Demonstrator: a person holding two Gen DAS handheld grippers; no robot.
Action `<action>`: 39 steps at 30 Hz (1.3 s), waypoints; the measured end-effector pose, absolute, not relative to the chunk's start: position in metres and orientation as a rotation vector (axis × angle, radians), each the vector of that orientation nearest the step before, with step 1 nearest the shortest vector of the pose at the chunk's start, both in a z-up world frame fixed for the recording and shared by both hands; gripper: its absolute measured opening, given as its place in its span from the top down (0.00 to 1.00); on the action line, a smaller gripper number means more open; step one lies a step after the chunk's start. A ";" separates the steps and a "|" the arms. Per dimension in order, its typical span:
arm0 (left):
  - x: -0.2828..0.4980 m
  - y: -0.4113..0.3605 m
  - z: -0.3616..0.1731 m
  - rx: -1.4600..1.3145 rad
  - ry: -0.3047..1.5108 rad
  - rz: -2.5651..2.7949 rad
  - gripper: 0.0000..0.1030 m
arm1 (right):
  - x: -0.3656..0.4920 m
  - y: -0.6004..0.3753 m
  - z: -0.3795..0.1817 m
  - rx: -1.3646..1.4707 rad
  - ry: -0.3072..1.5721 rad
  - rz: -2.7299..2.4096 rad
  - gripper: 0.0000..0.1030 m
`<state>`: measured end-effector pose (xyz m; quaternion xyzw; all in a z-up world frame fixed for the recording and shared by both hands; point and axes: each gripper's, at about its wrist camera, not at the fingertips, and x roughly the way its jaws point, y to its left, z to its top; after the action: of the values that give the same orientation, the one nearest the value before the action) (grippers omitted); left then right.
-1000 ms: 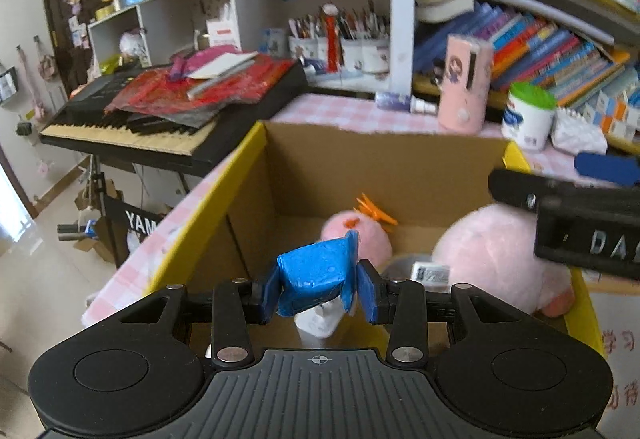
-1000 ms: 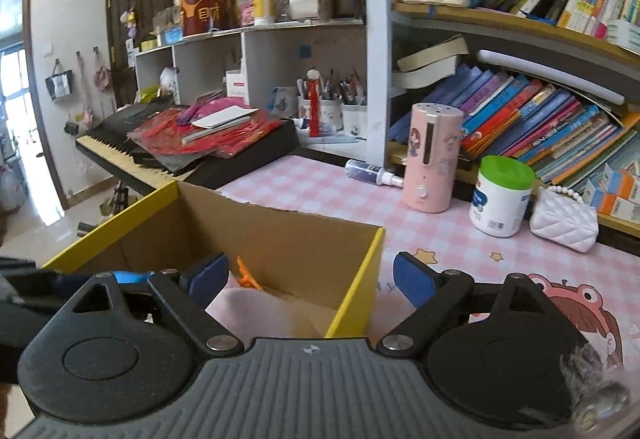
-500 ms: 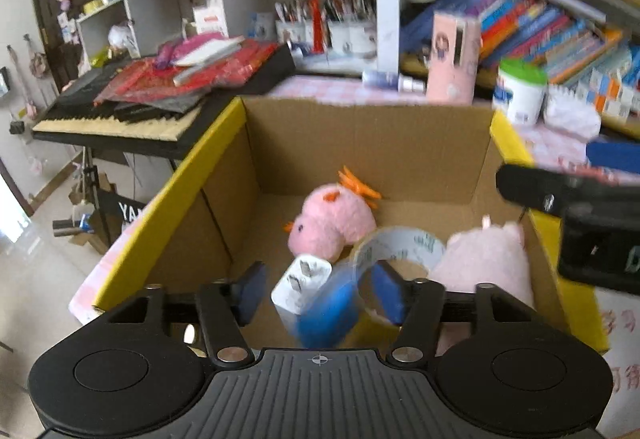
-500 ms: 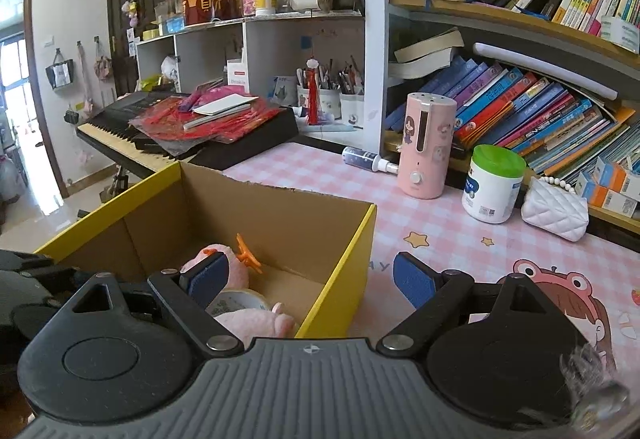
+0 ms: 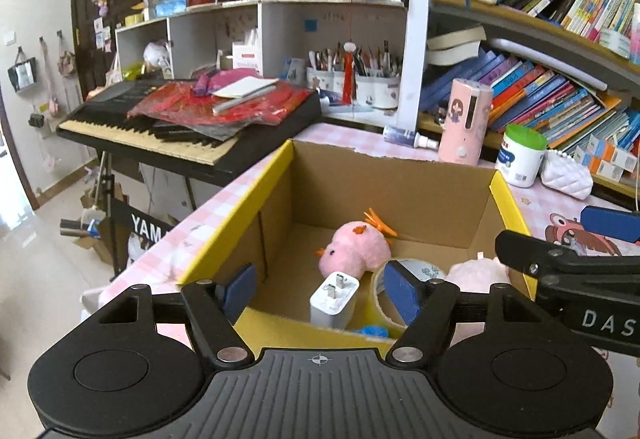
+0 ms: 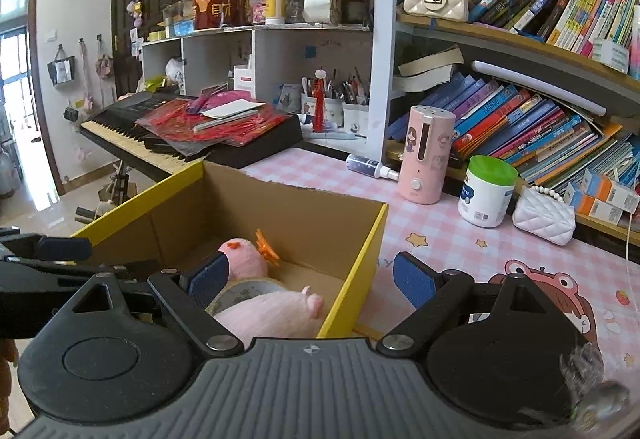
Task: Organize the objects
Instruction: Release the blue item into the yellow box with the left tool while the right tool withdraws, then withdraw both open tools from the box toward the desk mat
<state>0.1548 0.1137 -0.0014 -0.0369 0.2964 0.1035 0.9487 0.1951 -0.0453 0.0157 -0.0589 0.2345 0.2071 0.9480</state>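
Two grippers hang over an open cardboard box (image 5: 392, 175) with yellow rims on the pink checked table (image 6: 436, 227). Left gripper (image 5: 320, 289): jaws opening, nothing between the pads; below them a white charger plug (image 5: 334, 299), a small blue object (image 5: 370, 331), a tape roll (image 5: 416, 271), a pink chick plush (image 5: 356, 249) and a pink pig plush (image 6: 272, 313) all lie inside the box. Right gripper (image 6: 310, 279): jaws wide apart and empty, straddling the box's right wall.

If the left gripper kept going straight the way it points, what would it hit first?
Probably the white charger standing in the cardboard box, between the left gripper's opening jaws; depth is uncertain.
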 end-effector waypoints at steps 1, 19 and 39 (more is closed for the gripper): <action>0.152 0.115 -0.001 -0.073 0.598 0.213 0.30 | 0.192 -0.044 0.016 -0.121 0.476 0.420 0.13; 0.079 0.148 0.003 -0.083 0.584 0.229 0.22 | 0.116 -0.020 0.015 -0.137 0.501 0.324 0.13; -0.013 0.158 -0.020 -0.006 0.709 0.172 0.18 | 0.010 -0.003 -0.017 -0.108 0.636 0.263 0.11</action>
<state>-0.0132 0.1576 -0.0197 -0.0028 0.3466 0.0843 0.9342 0.0104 -0.0032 -0.0165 -0.0531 0.3117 0.1290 0.9399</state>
